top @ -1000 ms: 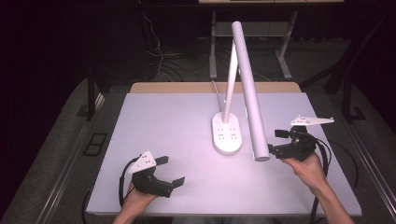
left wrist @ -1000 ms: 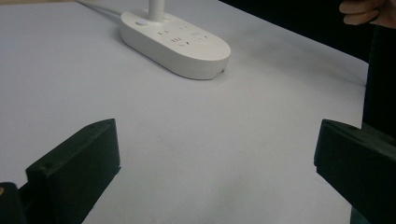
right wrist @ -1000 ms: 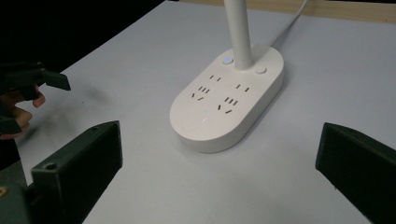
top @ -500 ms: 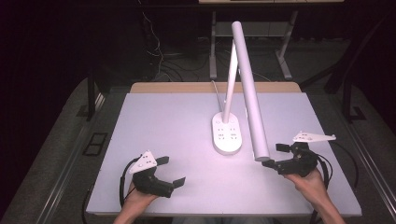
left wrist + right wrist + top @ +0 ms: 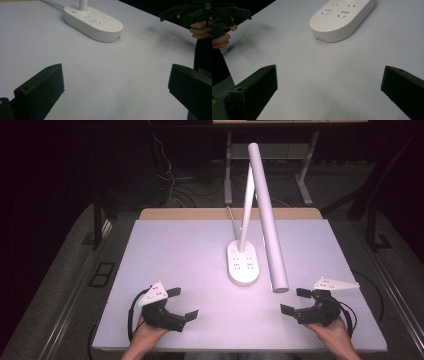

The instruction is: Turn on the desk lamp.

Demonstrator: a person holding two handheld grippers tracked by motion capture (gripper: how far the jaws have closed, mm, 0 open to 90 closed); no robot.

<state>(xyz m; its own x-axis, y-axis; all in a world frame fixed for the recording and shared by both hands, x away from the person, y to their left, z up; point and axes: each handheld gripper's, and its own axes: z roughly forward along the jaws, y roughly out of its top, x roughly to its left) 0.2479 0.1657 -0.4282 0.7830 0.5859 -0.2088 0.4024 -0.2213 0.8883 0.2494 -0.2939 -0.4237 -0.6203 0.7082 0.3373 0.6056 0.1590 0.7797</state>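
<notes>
A white desk lamp stands on the pale table (image 5: 190, 245). Its oval base (image 5: 243, 263) carries socket slots, and its long tube head (image 5: 267, 215) slants down toward the front right. The base also shows in the left gripper view (image 5: 93, 22) and the right gripper view (image 5: 342, 17). My left gripper (image 5: 182, 303) rests open near the front left edge, nothing between its jaws. My right gripper (image 5: 295, 301) rests open near the front right, just below the end of the lamp head, also holding nothing. Each gripper view shows wide-apart jaws over bare table.
The lamp's cord (image 5: 231, 215) runs from the base to the back edge of the table. Behind the table stand a metal frame (image 5: 227, 165) and loose cables on a dark floor. The other hand's gripper (image 5: 187, 11) appears at the top right of the left gripper view.
My right gripper has moved from beside the end of the lamp head back toward the front edge and lower onto the table. The left gripper has stayed put.
</notes>
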